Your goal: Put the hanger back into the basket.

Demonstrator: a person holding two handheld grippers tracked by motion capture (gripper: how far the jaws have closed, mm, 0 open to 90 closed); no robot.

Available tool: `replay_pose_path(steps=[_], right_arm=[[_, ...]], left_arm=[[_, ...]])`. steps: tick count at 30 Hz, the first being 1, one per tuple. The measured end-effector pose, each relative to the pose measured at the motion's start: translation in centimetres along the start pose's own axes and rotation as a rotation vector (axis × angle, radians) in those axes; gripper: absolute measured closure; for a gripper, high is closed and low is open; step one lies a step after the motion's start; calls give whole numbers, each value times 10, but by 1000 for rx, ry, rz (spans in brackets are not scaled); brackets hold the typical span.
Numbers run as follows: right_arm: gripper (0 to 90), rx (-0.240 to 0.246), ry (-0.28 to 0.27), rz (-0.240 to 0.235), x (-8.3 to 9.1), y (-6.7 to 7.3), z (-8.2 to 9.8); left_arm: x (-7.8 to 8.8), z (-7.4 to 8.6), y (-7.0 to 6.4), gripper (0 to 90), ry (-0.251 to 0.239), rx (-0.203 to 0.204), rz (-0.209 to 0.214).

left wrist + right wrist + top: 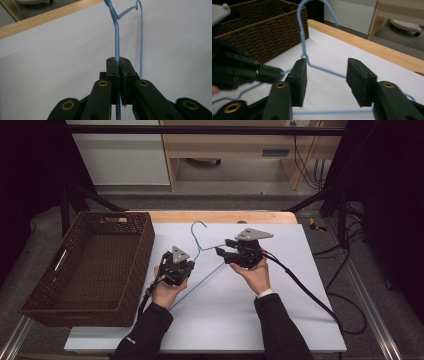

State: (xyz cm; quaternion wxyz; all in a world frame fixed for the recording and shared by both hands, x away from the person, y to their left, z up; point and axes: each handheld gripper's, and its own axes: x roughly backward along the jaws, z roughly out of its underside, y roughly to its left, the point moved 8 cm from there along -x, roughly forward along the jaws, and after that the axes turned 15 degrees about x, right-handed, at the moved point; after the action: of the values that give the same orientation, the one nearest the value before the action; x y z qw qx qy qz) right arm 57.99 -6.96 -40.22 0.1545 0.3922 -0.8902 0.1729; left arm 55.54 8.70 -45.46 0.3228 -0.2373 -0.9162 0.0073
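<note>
High view: a light blue wire hanger (202, 251) lies on the white sheet that covers the table (280, 320), its hook pointing toward the top of the frame at centre. The left gripper (176, 265), held in a hand just left of centre, sits on the hanger's left sloping arm. The right gripper (226, 255), right of centre, points left toward the hanger's neck, its fingers near the right sloping arm. A brown woven basket (35, 305) fills the left side of the frame, standing beside the sheet.

Left gripper view: the two black fingers (112, 72) at lower centre are pressed together on one strand of the hanger (117, 37), which runs straight up from between them to the twisted neck at the top edge. A second strand runs parallel, just to the right.

Right gripper view: the fingers (298, 80) stand moderately apart, not touching the wire; the hanger's (322, 68) shoulder passes behind the gap between them, its hook rising to the top centre. The left gripper (280, 72) enters from the left edge, blurred, meeting the wire. The basket (269, 37) occupies the upper left.
</note>
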Motion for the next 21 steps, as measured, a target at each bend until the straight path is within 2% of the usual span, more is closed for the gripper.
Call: replay_pose_path(steps=[1, 2, 4, 7, 9, 10, 11, 12, 14, 16, 17, 20, 21], right_arm=[[476, 0, 0, 0, 0, 0, 0], [396, -9, -3, 5, 14, -2, 7], [367, -12, -5, 9, 19, -3, 10], [257, -37, -28, 13, 42, -6, 23], [239, -41, -28, 8, 46, -6, 26], [197, -46, -29, 13, 56, -6, 32], [197, -46, -29, 13, 56, -6, 32], [159, -39, -28, 18, 65, -6, 37], [145, -41, -29, 20, 68, -5, 39], [100, -57, -23, 19, 79, -3, 48], [80, -54, -19, 27, 82, -3, 51], [62, -59, -12, 35, 88, -2, 56], [52, -61, -10, 41, 92, -2, 59]], left_arm=[[0, 0, 0, 871, 0, 0, 0], [4, -3, -1, 871, -9, -2, 3], [6, -4, -2, 872, -14, 0, 3], [13, -9, -4, 871, -14, -25, -3], [15, -10, -5, 872, -17, -29, -3], [19, -13, -6, 872, -22, -35, 1], [19, -13, -6, 872, -22, -35, 1], [24, -15, -9, 871, -33, -35, 4], [27, -17, -10, 871, -39, -36, 6], [37, -21, -11, 871, -40, -61, 0], [40, -23, -12, 872, -48, -61, 3], [49, -27, -12, 871, -52, -72, -1], [51, -29, -12, 872, -62, -62, 5]])
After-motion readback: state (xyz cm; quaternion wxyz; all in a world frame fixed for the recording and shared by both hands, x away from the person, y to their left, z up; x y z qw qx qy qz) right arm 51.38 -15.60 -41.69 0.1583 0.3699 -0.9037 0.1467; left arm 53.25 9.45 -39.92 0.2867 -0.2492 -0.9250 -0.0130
